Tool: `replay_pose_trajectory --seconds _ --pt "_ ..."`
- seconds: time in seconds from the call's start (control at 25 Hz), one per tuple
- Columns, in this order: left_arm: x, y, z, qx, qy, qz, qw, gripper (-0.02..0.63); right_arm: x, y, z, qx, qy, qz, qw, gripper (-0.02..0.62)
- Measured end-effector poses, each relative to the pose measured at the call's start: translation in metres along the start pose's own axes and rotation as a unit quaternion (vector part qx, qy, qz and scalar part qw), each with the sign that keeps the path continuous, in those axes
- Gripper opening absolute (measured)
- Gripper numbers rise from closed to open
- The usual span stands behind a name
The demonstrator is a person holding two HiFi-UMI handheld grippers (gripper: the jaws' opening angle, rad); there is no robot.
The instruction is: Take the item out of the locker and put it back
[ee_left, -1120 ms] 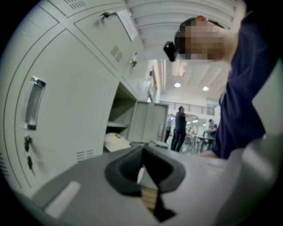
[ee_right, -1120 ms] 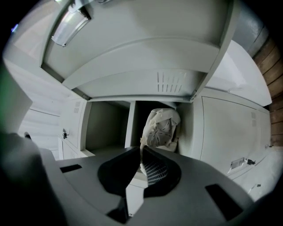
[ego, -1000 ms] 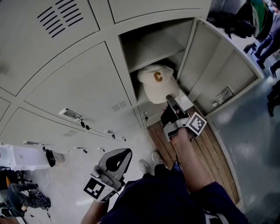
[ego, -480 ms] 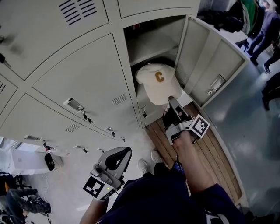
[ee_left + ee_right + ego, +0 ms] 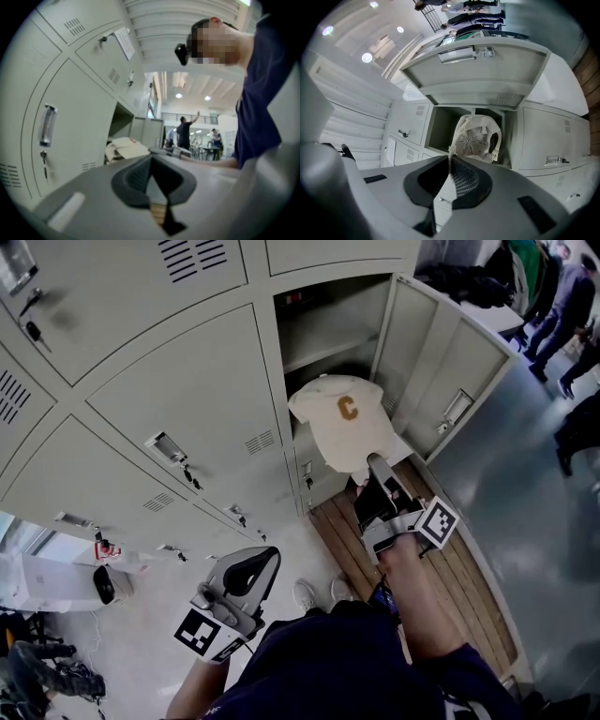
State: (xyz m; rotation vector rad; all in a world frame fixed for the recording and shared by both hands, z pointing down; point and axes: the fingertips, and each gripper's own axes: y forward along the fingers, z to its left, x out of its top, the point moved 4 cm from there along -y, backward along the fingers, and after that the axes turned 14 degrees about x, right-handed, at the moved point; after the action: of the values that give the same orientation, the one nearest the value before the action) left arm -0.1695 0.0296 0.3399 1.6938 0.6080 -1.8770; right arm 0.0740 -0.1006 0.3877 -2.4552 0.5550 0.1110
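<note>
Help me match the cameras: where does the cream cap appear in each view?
Head view: cream cap at upper centre, brim pinched in the right tongs.
Left gripper view: left of centre, small, beyond the left tongs.
Right gripper view: centre, underside showing, just above the right tongs.
Shared landmark: the open locker beside the cap.

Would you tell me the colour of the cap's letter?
Orange-brown letter on the cream cap; head view shows it best.

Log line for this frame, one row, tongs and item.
right tongs: shut on cap brim | cap: at open locker mouth | left tongs: shut, empty
</note>
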Motion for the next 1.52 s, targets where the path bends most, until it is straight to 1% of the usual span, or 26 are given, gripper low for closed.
replay_pose_trajectory --seconds 0.28,0.44,0.88,1.16,1.32,1.52 --pt "0.001 -0.002 -0.017 0.010 0.000 -0.002 0.9999 0.005 -0.005 -0.015 0.030 0.027 0.014 0.015 0.999 0.018" --pt "0.000 0.000 -0.036 0.014 0.009 -0.002 0.9999 0.005 0.000 -0.030 0.045 0.038 0.024 0.022 0.999 0.019" --pt "-0.008 -0.003 -0.122 0.050 0.011 -0.007 0.9986 0.005 0.022 -0.081 0.087 0.062 0.060 0.067 0.994 0.018" --pt "-0.013 -0.008 -0.171 0.070 0.014 -0.013 0.9974 0.005 0.035 -0.117 0.112 0.075 0.076 0.086 0.991 0.018" --pt "-0.014 -0.013 -0.193 0.082 0.020 -0.013 0.9964 0.005 0.040 -0.134 0.122 0.083 0.087 0.093 0.988 0.018" --pt "-0.010 -0.022 -0.207 0.095 0.030 -0.011 0.9950 0.005 0.039 -0.146 0.135 0.095 0.100 0.100 0.985 0.019"
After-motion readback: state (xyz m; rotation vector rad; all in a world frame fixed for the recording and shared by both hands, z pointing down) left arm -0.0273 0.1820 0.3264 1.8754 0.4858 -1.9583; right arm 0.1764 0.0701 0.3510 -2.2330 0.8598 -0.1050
